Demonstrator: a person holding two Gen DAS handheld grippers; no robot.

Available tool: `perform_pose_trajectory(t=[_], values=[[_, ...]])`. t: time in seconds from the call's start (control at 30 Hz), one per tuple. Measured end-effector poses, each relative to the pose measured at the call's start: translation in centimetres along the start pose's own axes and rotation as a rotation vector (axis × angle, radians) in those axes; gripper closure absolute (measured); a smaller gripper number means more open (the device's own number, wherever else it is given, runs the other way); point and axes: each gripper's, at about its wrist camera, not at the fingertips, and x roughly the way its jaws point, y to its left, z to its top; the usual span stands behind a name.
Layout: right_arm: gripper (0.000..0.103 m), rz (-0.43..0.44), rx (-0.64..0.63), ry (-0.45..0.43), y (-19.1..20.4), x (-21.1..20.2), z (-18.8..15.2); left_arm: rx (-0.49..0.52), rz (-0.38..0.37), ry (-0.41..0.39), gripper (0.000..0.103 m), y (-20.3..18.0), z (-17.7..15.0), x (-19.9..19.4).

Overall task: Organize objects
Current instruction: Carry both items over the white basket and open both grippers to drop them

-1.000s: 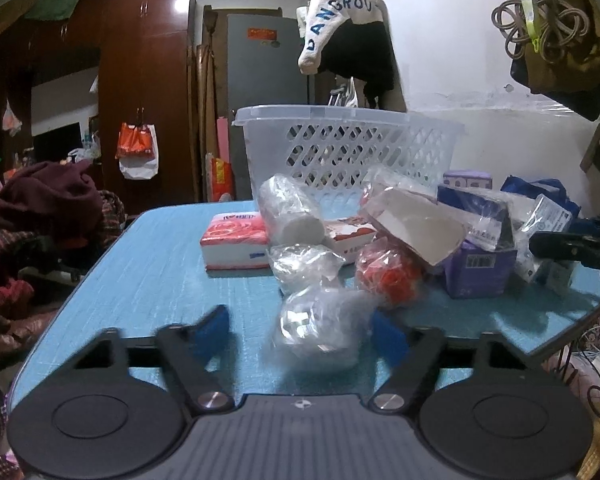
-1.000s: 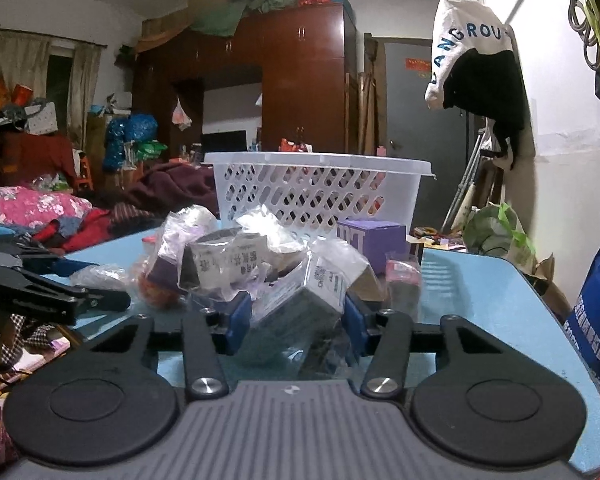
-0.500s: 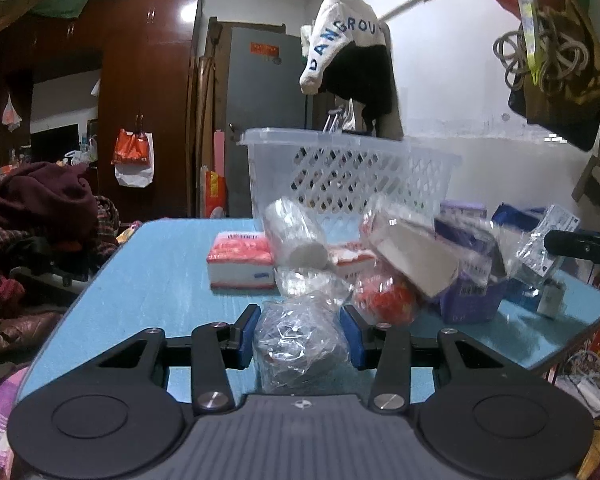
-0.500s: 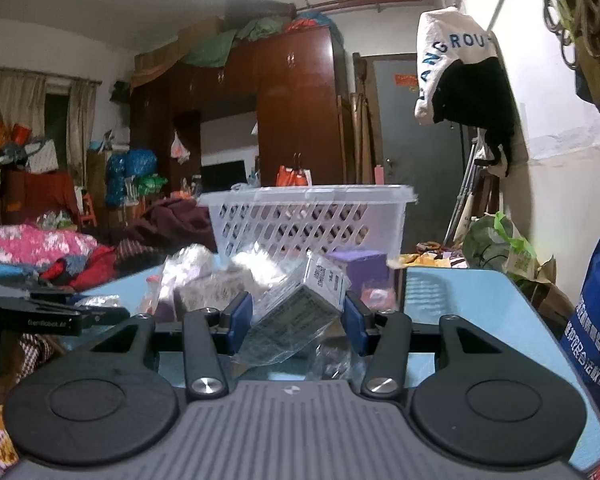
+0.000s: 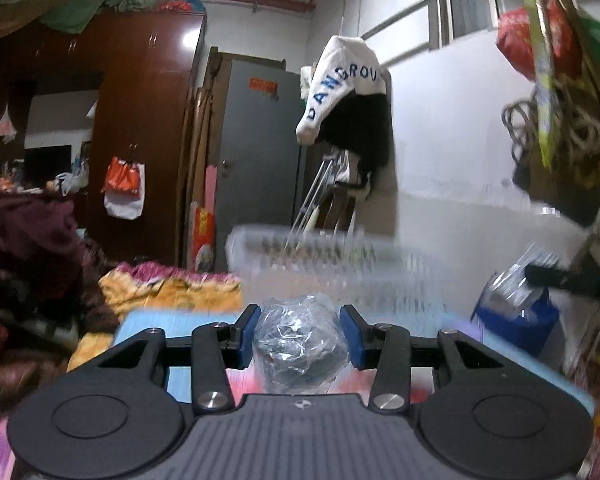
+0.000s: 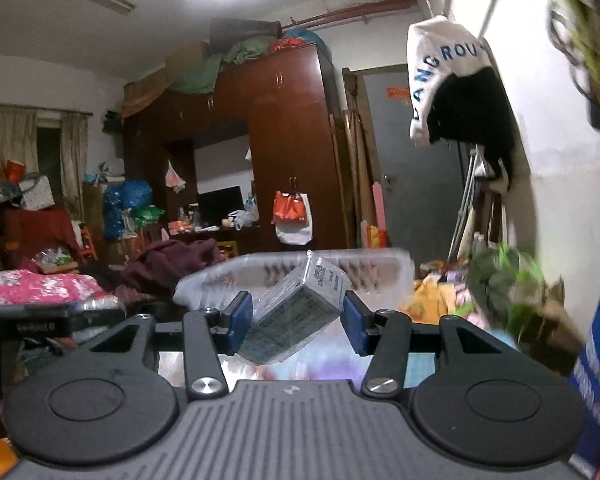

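Your left gripper (image 5: pixel 300 330) has its blue pads closed onto a crinkly clear plastic bundle (image 5: pixel 300 340), pressing in on both sides of it. That bundle is soft and light; the film is slippery and gives under pressure, so hold it across its thick middle, not by a loose fold, and expect it to sag or slide if you ease off.

Your right gripper (image 6: pixel 294 318) is clamped on a plastic-wrapped box (image 6: pixel 296 316) that sits tilted between the pads, one corner up. The box is stiff and light, but its wrap is slick and the cornerwise hold could let it pivot; flat faces would give a surer grip.

Just ahead of both grippers stands the white perforated basket (image 5: pixel 320 256), its rim about level with the held items. It is badly blurred, so you probably cannot judge yet whether either item is over the opening. Off to the left gripper's right, a blue bag (image 5: pixel 512 320) stands beside the other gripper.
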Motion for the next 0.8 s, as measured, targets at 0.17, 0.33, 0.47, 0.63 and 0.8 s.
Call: perform_pose_trajectory(t=[0.17, 0.33, 0.47, 0.63, 0.8], values=[[0.051, -0.049, -0.045, 0.094, -0.5, 8.1, 3.1, -0.062, -0.005, 0.082, 0.056, -0.1, 5.9, 8.6], [0.048, -0.083, -0.048, 0.198, -1.2, 12.9, 2.3, -0.088, 0.009, 0.181, 0.055, -0.2, 5.9, 14.6], [0.005, -0.083, -0.023, 0.181, -1.3, 11.6, 2.3, -0.079, 0.039, 0.167, 0.013, 0.0, 5.1, 15.0], [0.0, -0.025, -0.03, 0.099, -0.8, 3.5, 1.0, -0.017, 0.024, 0.059, 0.013, -0.1, 3.5, 8.2], [0.0, -0.056, -0.058, 0.059, -0.6, -5.6, -6.5, 0.048, -0.027, -0.007, 0.013, -1.5, -3.2, -0.4]])
